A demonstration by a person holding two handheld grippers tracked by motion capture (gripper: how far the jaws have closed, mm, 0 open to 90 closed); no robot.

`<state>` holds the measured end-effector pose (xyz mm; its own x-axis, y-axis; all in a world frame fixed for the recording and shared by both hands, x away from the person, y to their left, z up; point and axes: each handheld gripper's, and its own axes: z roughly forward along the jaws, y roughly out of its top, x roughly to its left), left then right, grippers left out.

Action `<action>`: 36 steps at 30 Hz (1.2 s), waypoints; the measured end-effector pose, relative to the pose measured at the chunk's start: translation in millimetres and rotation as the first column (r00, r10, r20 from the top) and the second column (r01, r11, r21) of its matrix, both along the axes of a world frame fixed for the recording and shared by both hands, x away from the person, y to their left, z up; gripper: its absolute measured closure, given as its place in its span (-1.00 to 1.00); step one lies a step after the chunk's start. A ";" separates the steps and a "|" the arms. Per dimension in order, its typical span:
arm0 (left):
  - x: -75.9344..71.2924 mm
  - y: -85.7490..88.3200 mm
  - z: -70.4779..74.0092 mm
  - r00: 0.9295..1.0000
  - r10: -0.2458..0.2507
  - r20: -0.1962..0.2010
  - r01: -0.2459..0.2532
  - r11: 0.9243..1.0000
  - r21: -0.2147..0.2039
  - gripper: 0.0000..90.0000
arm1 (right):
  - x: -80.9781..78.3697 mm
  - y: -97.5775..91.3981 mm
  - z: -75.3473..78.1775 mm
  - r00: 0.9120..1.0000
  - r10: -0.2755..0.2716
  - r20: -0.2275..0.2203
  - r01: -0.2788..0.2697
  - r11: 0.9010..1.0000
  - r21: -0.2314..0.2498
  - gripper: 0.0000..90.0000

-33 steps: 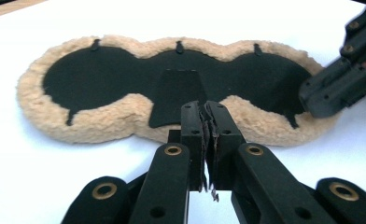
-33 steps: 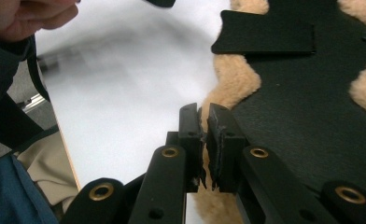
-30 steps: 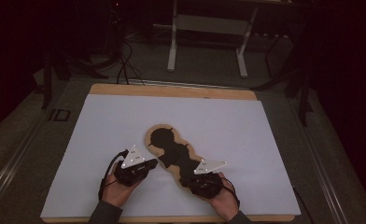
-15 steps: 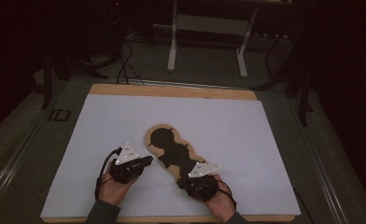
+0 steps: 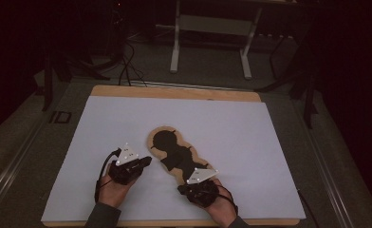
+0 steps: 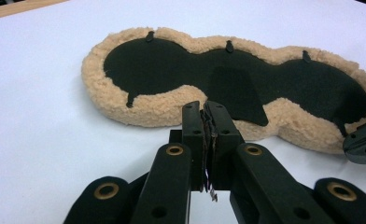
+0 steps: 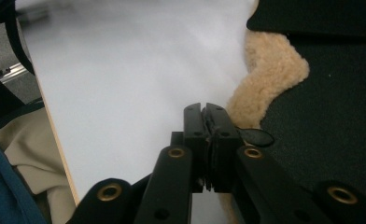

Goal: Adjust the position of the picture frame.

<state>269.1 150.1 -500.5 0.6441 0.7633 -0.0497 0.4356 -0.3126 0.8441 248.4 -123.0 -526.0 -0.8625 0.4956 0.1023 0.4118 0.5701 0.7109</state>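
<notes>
Both tongs are pressed together: left tongs (image 5: 146, 160) at the pad's (image 5: 174, 153) nine o'clock, right tongs (image 5: 183, 188) pinch nothing at its six o'clock edge after closing.

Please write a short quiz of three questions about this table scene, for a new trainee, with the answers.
1. True or false: the left claw stands wide open.
2. What colour is the woolly border of the fleece pad? A) tan B) green C) red
3. Which claw is closer to the pad's near end in the high view?

Key
1. False. In the left gripper view its jaws are together, with nothing from the pad between them.
2. A. The border is tan fleece around a black middle, and the pad lies flat on the white sheet.
3. The right claw. Its jaws have just closed; they are shut beside the tan edge, with no pad between them.
</notes>
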 end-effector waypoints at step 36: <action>6.5 3.9 -6.3 0.999 0.026 -0.033 -0.025 0.999 0.027 0.90 | 11.0 -19.8 5.3 0.999 -0.043 -0.015 0.041 0.992 -0.121 1.00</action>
<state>275.7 153.9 -506.8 0.6231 0.7806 -0.0498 0.4711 -0.3237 0.8205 259.4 -142.7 -520.7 -0.8395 0.5406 0.0546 0.4487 0.6332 0.6306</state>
